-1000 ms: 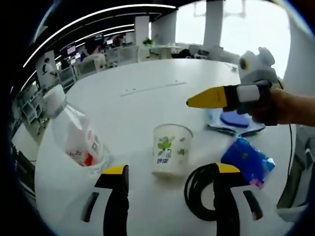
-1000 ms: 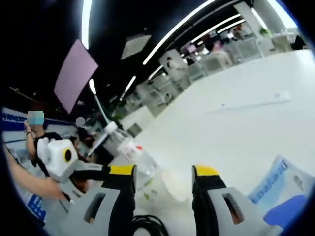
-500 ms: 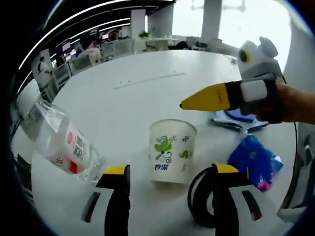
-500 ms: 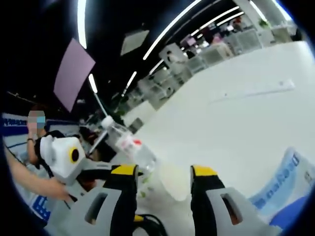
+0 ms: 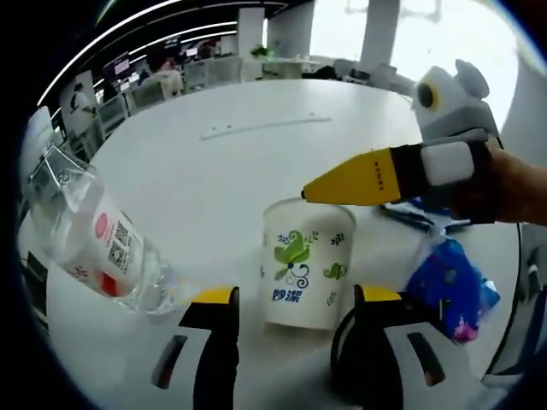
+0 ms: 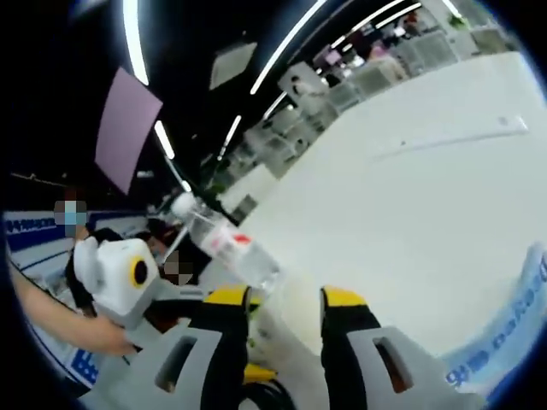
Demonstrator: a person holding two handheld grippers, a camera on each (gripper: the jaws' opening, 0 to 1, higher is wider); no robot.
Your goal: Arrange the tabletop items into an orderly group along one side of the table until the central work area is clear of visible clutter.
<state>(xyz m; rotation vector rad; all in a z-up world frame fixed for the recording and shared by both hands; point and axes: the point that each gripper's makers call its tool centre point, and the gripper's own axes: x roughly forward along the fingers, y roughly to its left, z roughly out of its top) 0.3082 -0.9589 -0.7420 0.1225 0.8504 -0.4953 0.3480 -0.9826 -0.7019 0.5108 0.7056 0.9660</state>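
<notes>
Your left gripper stood with jaws wide apart, flanking the paper cup upright on the white table. Your right gripper, jaws parted narrowly and empty, reached over the cup's rim. The clear bottle leaned left of the cup; a blue packet and black cable lay right.

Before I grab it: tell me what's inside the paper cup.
The paper cup stands upright on the white table; its inside cannot be seen. The right gripper crosses over its rim, and the camera angle hides the interior.
</notes>
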